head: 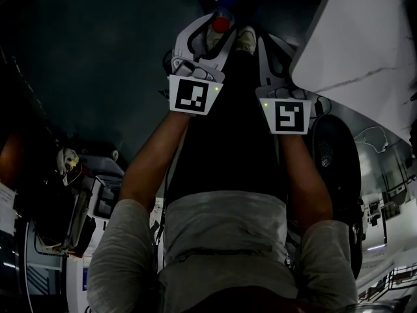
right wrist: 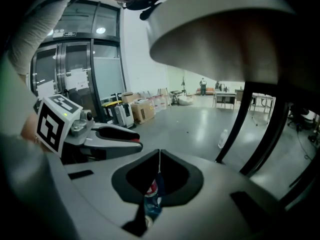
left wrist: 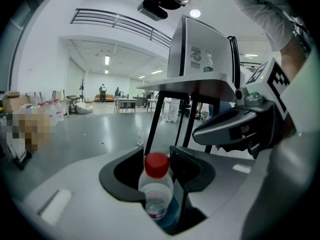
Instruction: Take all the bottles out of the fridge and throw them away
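My left gripper (left wrist: 156, 159) is shut on a clear plastic bottle (left wrist: 156, 196) with a red cap; the jaws clamp its shoulder and the cap stands up between them. The head view shows the same bottle (head: 220, 26) at the tip of the left gripper (head: 218, 19), held low in front of the person. My right gripper (right wrist: 159, 157) is shut, pinching a thin blue thing with red and white print (right wrist: 153, 196); whether it is a label or a flattened bottle I cannot tell. The right gripper (head: 251, 36) hangs close beside the left one.
A white table (head: 365, 51) stands to the right, with a white fridge (left wrist: 200, 49) on top of it and black legs (right wrist: 250, 129) below. A small clear bottle (right wrist: 222, 138) stands on the grey floor. Boxes (right wrist: 142, 111) and cases line the glass wall. People stand far off.
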A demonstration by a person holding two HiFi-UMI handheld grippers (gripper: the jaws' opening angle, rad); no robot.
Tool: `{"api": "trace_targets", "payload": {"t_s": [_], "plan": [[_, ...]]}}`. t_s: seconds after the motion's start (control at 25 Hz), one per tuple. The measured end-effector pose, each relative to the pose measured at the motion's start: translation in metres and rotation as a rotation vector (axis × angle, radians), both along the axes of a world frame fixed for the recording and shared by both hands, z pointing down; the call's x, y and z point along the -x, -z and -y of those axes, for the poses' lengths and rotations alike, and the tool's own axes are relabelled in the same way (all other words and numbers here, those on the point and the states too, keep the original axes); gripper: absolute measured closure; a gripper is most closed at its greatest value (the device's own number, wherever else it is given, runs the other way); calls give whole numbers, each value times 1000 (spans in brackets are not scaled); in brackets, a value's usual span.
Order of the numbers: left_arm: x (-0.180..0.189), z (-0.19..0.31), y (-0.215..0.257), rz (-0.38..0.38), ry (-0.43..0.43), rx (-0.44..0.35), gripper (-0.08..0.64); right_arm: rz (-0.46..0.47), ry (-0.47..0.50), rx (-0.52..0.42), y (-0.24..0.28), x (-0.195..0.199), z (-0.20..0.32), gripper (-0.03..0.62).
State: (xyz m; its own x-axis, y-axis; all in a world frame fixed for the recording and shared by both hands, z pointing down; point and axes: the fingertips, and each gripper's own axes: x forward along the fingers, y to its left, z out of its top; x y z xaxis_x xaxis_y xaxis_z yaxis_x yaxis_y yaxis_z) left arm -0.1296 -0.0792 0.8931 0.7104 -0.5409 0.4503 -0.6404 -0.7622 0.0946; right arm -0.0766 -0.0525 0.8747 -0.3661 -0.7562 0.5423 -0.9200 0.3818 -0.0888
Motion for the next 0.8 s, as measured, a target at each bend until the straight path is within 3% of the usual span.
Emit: {"api": "trace_targets", "payload": {"t_s": [0.32, 0.8], "plan": [[0, -4, 13, 2, -10, -5, 400, 25, 14, 8, 12, 7, -5, 583], [3, -1, 96, -28, 3, -50, 400, 85, 21, 23, 70, 11, -20, 583]]}}
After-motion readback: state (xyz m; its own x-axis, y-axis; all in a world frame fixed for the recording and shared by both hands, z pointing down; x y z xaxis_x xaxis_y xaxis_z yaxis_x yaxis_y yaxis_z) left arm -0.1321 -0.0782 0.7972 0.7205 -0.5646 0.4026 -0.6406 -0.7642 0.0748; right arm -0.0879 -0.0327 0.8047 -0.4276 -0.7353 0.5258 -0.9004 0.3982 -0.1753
